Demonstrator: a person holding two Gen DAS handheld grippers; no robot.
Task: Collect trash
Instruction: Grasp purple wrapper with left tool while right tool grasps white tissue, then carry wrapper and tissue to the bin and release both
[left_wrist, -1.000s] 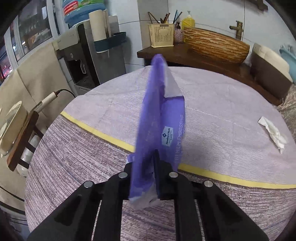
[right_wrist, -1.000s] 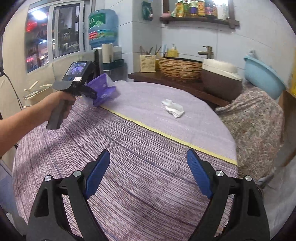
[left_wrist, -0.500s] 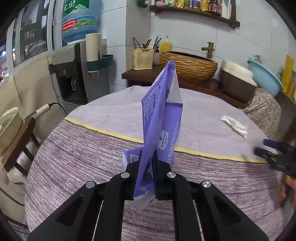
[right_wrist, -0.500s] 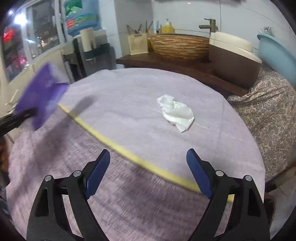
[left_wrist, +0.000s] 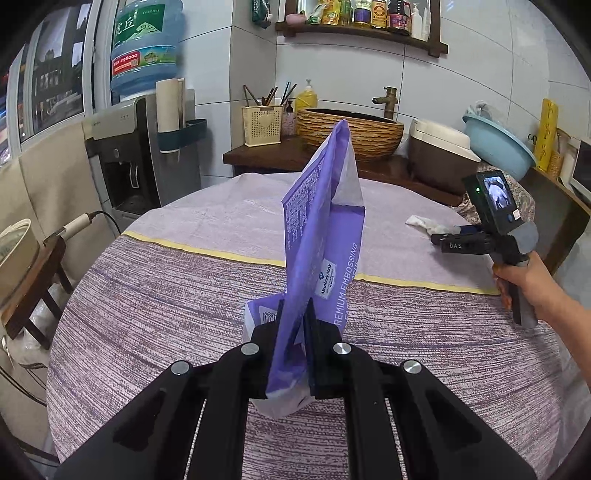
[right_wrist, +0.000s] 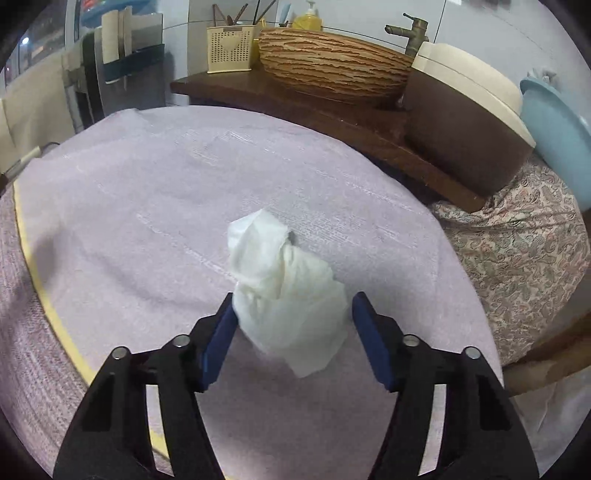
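Observation:
My left gripper (left_wrist: 293, 350) is shut on a flat purple plastic bag (left_wrist: 325, 236), which stands upright above the round table (left_wrist: 147, 302). A crumpled white tissue (right_wrist: 284, 288) lies on the pale half of the tablecloth. My right gripper (right_wrist: 291, 325) is open, its blue pads either side of the tissue's near end; the left pad (right_wrist: 219, 339) touches or nearly touches it. In the left wrist view the right gripper (left_wrist: 448, 236) sits at the tissue (left_wrist: 419, 221) on the far right.
A wooden counter (right_wrist: 303, 107) behind the table holds a woven basin (right_wrist: 332, 66), a cream utensil basket (right_wrist: 229, 50) and a brown cooker (right_wrist: 465, 122). A water dispenser (left_wrist: 136, 147) stands at the back left. A patterned cloth (right_wrist: 524, 251) lies right of the table.
My right gripper has moved forward across the table to the tissue and narrowed around it. My left gripper has lifted and tilted back with the purple bag.

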